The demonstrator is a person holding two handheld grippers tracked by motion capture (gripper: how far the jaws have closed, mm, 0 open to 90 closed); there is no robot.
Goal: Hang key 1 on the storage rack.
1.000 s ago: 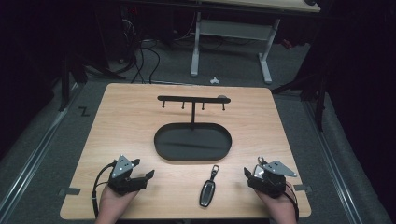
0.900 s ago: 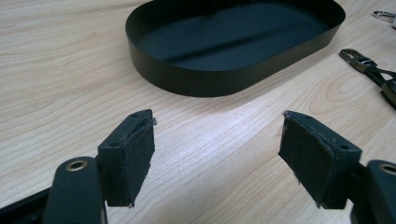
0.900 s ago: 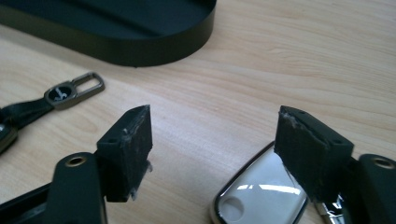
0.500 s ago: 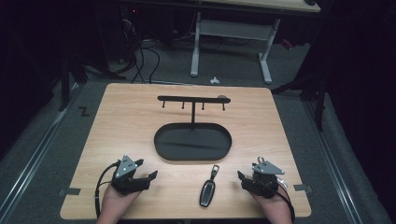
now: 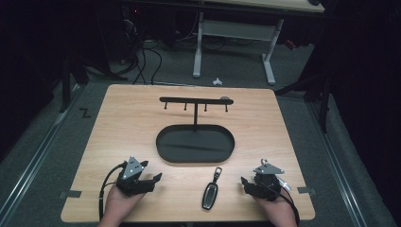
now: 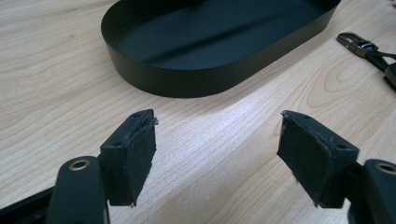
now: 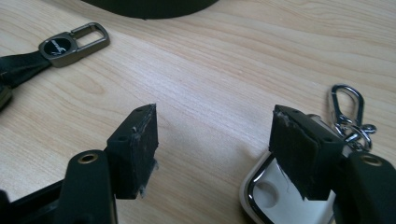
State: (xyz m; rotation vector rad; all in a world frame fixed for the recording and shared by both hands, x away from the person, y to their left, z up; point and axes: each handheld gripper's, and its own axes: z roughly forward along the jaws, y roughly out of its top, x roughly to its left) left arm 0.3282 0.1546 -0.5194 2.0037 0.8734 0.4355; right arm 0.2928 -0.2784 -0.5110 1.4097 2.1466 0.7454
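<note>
A black key fob (image 5: 210,193) with a strap and metal clasp (image 7: 60,46) lies on the wooden table near the front edge, between my two grippers. My left gripper (image 5: 152,172) sits to its left, open and holding nothing (image 6: 217,135), facing the black oval tray (image 6: 215,79). The fob's clasp (image 6: 359,45) lies off to that gripper's right. My right gripper (image 5: 247,183) is to the fob's right, open (image 7: 215,133). A white chrome-rimmed case (image 7: 261,198) with a silver carabiner (image 7: 348,109) lies partly under its right jaw.
The black oval tray (image 5: 163,149) stands mid-table with a T-shaped hook rack (image 5: 195,100) rising from its back. Bare wood (image 5: 118,123) surrounds the tray. Beyond the table's far edge are cables and desk legs (image 5: 267,66) on the floor.
My right gripper has shifted a little to the left and turned towards the key fob. The left gripper has barely moved. The fob and tray are where they were.
</note>
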